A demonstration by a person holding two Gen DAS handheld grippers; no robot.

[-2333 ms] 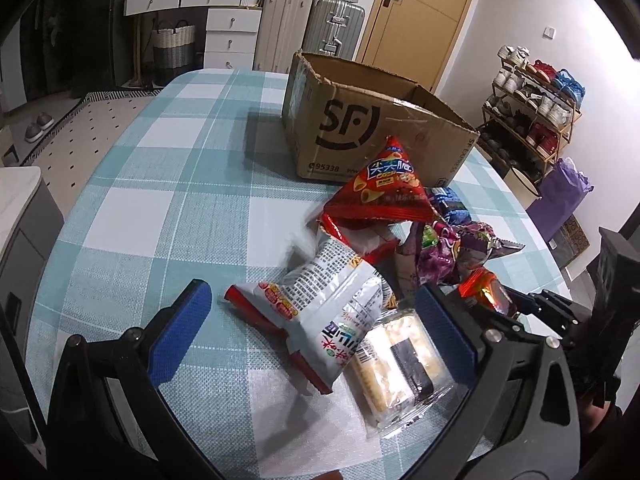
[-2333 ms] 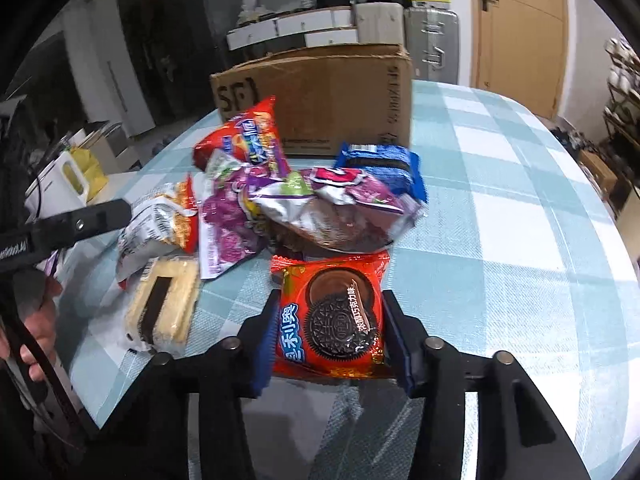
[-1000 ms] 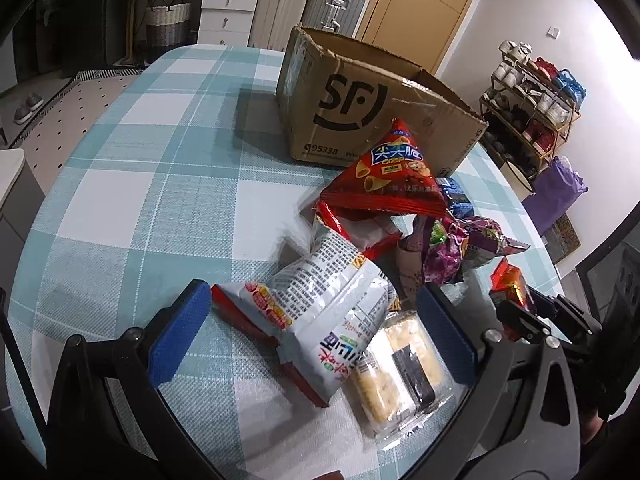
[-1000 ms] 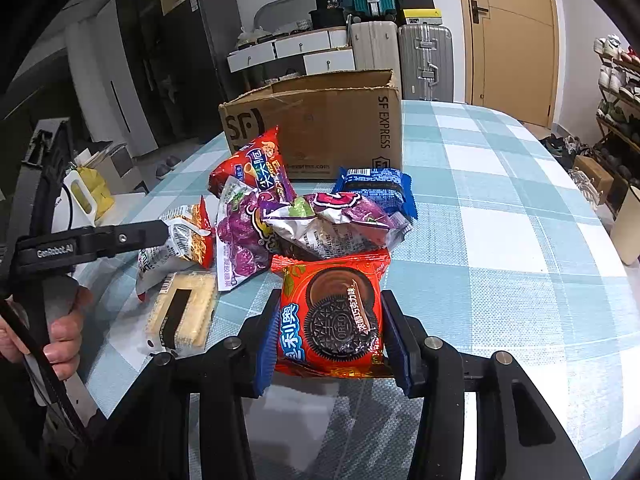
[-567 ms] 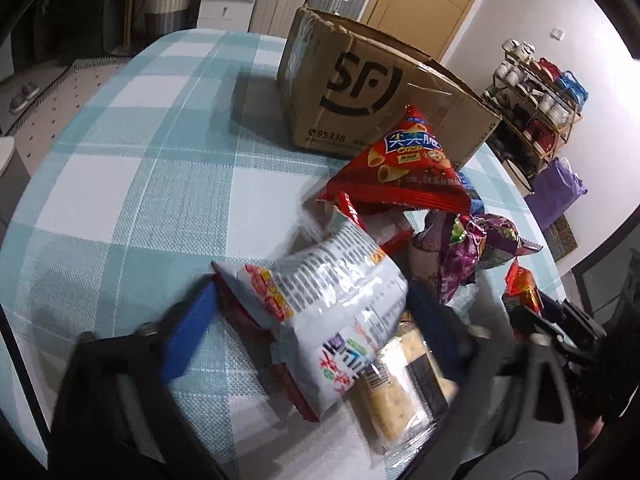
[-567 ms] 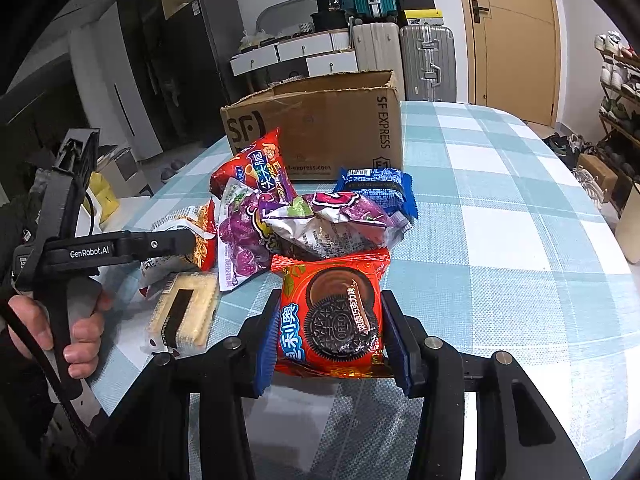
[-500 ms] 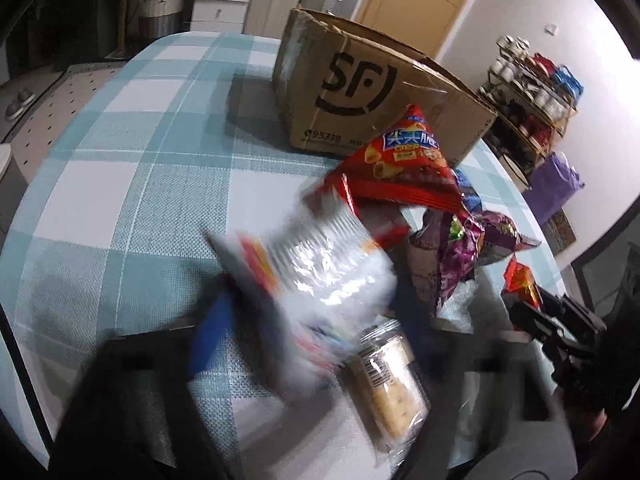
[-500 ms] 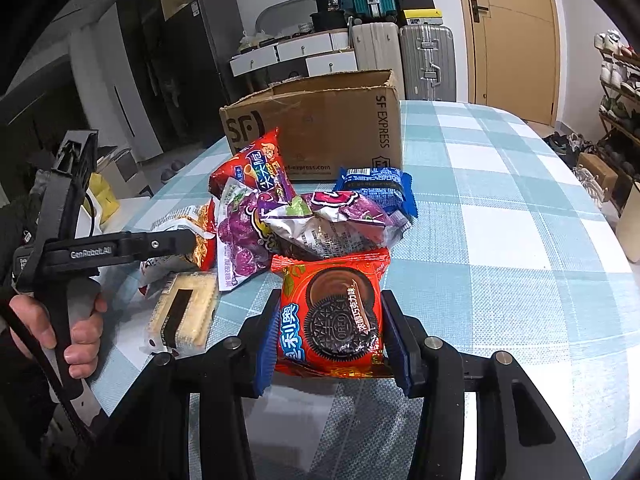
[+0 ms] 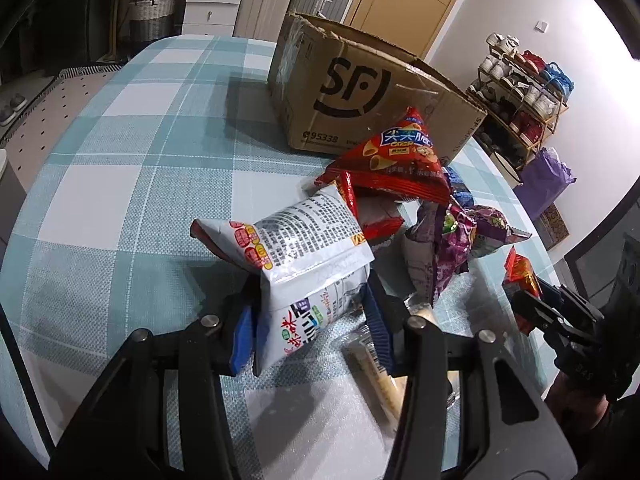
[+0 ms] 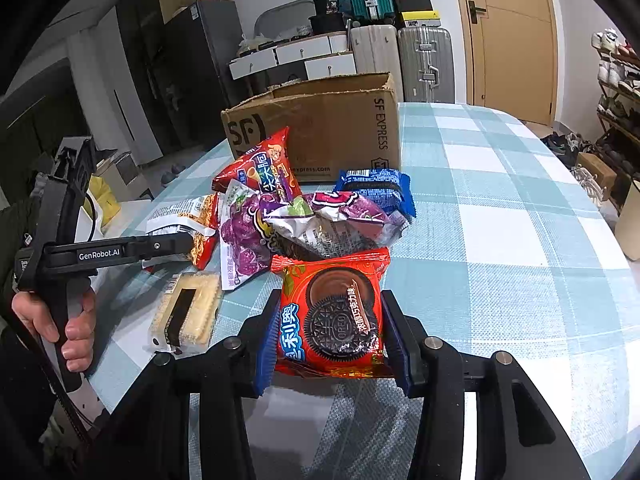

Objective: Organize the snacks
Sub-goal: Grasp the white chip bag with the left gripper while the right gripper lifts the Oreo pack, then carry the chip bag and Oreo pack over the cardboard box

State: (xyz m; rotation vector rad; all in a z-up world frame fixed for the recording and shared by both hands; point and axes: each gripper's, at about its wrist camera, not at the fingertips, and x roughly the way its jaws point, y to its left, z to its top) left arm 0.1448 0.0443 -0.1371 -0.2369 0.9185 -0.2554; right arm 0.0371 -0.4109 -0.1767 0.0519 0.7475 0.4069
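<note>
My left tongs (image 9: 310, 322) are closing, pads already pinching the white snack bag (image 9: 308, 248), lifted at the pile's nine o'clock edge. My right tongs (image 10: 330, 336) clamp the red Oreo pack (image 10: 330, 312); cardboard box (image 10: 332, 136) at twelve on the table (image 10: 500, 240).

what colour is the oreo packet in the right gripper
Red-orange oreo packet, clearest in the right wrist view.

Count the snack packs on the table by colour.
Red: 2, chips bag, Oreo pack
Purple bags: 2
Blue pack: 1
White pack: 1
Clear cake pack: 1
Total: 7
</note>
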